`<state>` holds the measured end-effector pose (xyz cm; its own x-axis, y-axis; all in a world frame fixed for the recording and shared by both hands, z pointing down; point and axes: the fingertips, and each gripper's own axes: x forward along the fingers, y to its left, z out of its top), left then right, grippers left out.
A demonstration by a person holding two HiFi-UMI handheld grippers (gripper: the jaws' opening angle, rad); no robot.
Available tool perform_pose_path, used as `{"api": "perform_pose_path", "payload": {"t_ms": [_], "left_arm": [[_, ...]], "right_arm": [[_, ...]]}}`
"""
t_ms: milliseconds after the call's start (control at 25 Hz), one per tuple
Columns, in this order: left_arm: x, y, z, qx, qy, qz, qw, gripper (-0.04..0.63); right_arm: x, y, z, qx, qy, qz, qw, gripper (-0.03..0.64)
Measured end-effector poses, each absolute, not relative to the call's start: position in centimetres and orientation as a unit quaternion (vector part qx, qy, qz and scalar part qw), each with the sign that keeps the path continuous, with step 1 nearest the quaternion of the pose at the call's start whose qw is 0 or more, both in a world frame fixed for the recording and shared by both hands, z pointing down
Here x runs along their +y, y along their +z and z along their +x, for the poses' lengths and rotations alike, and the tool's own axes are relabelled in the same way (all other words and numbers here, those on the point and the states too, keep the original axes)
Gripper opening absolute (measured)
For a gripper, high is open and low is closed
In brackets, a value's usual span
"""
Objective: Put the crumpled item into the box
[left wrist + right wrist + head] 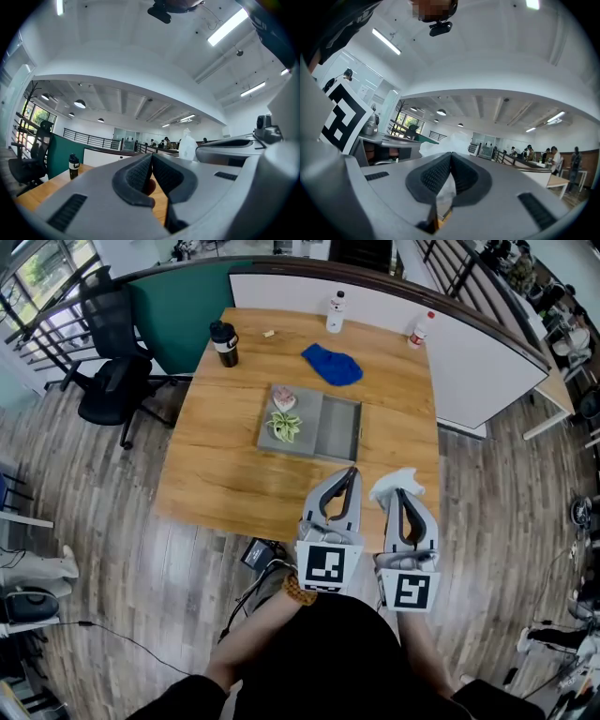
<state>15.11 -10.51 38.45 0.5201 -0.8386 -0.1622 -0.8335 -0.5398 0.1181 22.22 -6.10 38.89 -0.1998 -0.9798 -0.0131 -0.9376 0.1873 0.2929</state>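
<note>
The right claw [400,493], lower right of centre, is clamped on the white crumpled wad [394,481]. The left claw [352,472] is pinched together and empty. Best to carry the wad up-frame over the grey box [335,425] on the surface [216,474], then let go low over its bare half, clear of the small plant [284,426].

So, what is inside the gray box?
A pink thing and a green leafy thing lie in the left of the box; the rest is bare. What is under them is covered. The crumpled item is in the right claw.
</note>
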Motion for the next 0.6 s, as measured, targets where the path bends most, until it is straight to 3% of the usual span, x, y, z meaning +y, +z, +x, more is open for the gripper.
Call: {"api": "perform_pose_path", "payload": {"t_ms": [600], "left_arm": [[-15.5, 38.3, 12.4, -0.488, -0.098, 0.867, 0.022, 0.023]], "right_arm": [[-11.2, 38.2, 20.4, -0.765, -0.119, 0.626, 0.095, 0.006]]}}
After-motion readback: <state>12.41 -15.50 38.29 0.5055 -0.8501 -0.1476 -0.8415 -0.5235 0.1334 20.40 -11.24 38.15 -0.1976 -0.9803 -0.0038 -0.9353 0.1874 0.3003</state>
